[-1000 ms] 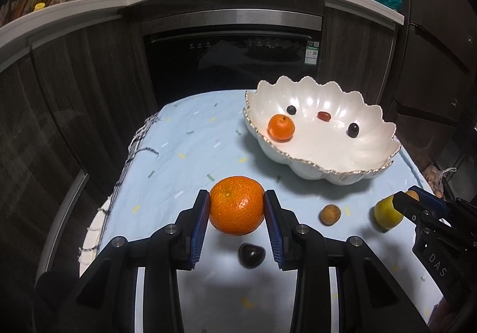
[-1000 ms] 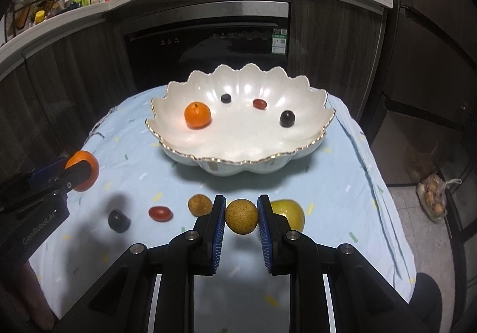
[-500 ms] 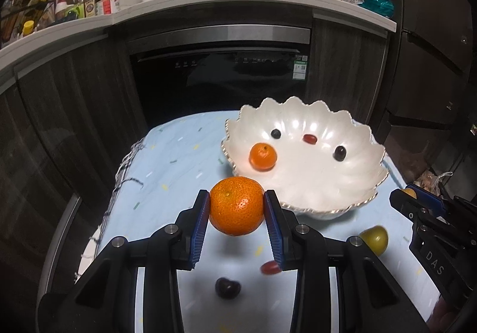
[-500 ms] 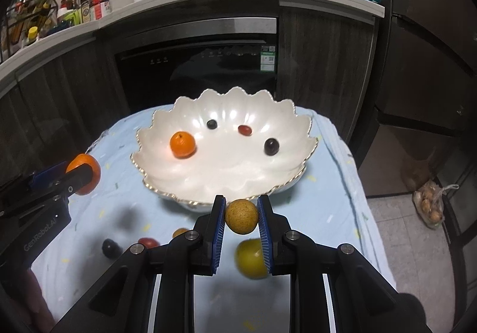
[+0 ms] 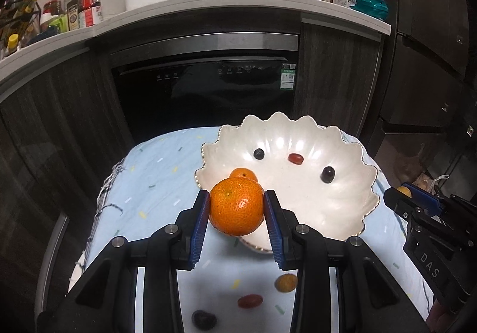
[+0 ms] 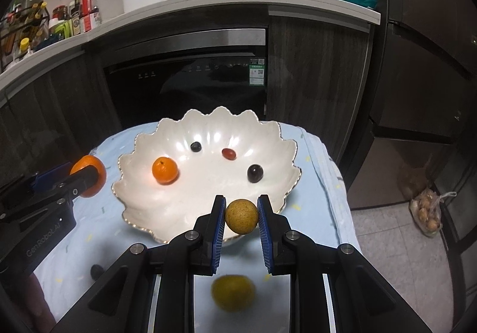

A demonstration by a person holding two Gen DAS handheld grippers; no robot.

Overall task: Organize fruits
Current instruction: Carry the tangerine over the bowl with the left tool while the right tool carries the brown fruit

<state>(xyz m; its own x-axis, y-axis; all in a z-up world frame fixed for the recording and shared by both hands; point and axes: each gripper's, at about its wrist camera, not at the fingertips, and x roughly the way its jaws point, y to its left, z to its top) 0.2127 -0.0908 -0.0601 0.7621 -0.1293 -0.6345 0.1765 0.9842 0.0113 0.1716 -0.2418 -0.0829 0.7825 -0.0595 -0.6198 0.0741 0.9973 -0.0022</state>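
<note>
My left gripper (image 5: 237,209) is shut on a large orange mandarin (image 5: 237,206), held in the air at the near left rim of the white scalloped bowl (image 5: 342,213). My right gripper (image 6: 241,216) is shut on a small brown-yellow round fruit (image 6: 241,216) above the bowl's (image 6: 134,204) near rim. Inside the bowl lie a small mandarin (image 6: 165,169), a blueberry (image 6: 196,146), a red grape tomato (image 6: 229,153) and a dark grape (image 6: 255,173). Each gripper shows at the edge of the other's view, the left (image 6: 88,175) and the right (image 5: 401,194).
On the light blue tablecloth (image 5: 149,183) below the grippers lie a yellow fruit (image 6: 233,291), a small brown fruit (image 5: 285,283), a red tomato (image 5: 250,300) and a dark fruit (image 5: 204,319). Dark cabinets and an oven stand behind the table. A bag (image 6: 426,213) sits on the floor at right.
Both grippers have risen and moved forward toward the bowl with their fruits. The loose fruits on the cloth have slipped lower in both views.
</note>
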